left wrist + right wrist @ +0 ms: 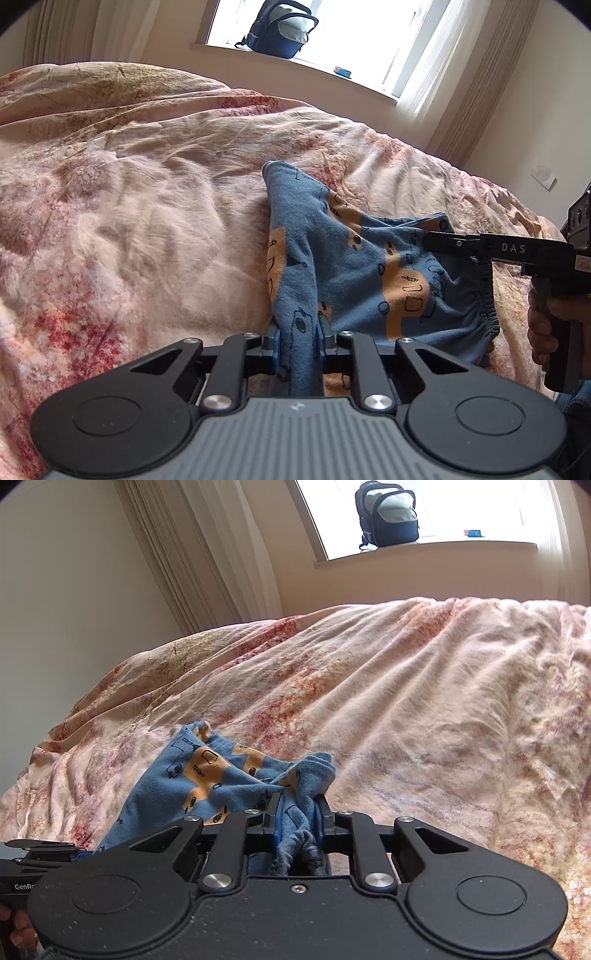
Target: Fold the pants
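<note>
Small blue pants (354, 266) with an orange car print are held up over the bed. My left gripper (298, 338) is shut on a bunched edge of the fabric. My right gripper (298, 812) is shut on the gathered elastic waistband of the pants (221, 775). In the left wrist view the right gripper (436, 242) comes in from the right and pinches the cloth near the waistband. In the right wrist view the left gripper's body (40, 853) shows at the lower left. The pants sag between the two grippers.
The bed is covered by a crumpled pink and red floral duvet (147, 221), also in the right wrist view (424, 701). A dark backpack (280, 29) stands on the windowsill behind the bed. Curtains (207, 554) hang beside the window.
</note>
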The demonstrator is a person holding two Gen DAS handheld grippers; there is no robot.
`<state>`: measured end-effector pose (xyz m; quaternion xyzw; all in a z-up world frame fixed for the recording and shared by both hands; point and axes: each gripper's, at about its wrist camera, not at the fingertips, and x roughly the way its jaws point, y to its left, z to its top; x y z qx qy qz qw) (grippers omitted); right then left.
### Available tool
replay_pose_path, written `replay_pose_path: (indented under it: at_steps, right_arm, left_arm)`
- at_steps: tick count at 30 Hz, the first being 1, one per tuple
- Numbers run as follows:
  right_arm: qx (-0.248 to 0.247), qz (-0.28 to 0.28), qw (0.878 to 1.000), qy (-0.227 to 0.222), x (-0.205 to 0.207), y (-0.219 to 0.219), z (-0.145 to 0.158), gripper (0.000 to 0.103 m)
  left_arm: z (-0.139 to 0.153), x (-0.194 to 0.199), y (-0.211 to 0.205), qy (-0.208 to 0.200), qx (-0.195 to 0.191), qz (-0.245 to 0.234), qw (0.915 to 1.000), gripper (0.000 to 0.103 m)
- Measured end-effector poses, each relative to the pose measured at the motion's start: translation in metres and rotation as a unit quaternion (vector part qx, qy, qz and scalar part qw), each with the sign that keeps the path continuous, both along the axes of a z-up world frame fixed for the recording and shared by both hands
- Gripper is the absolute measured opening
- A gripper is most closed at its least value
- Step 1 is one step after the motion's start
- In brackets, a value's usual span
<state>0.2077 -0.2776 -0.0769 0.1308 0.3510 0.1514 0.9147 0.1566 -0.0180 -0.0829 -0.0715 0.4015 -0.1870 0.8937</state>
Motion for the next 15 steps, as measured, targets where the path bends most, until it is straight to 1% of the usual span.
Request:
replay_pose_path:
  at_steps: [6,8,13,15]
  right_arm:
    - [-0.032,0.007,0.999,-0.031,-0.010,0.010,0.011,0.015]
    - [-0.041,0.011,0.998,-0.047,-0.014,0.014,0.017,0.014]
    - [-0.043,0.020,0.996,-0.081,-0.012,0.021,0.035,0.013]
    - [-0.042,0.019,0.994,-0.095,-0.007,0.021,0.042,0.012]
  left_arm:
    - [0.010,-0.007,-0.002,-0.008,0.004,0.016,0.9998,0.018]
    - [0.016,-0.011,-0.004,-0.020,0.008,0.014,0.9997,0.018]
    - [0.027,-0.012,-0.006,-0.051,0.014,0.014,0.9985,0.018]
    - [0.036,-0.009,-0.007,-0.074,0.025,0.013,0.9968,0.018]
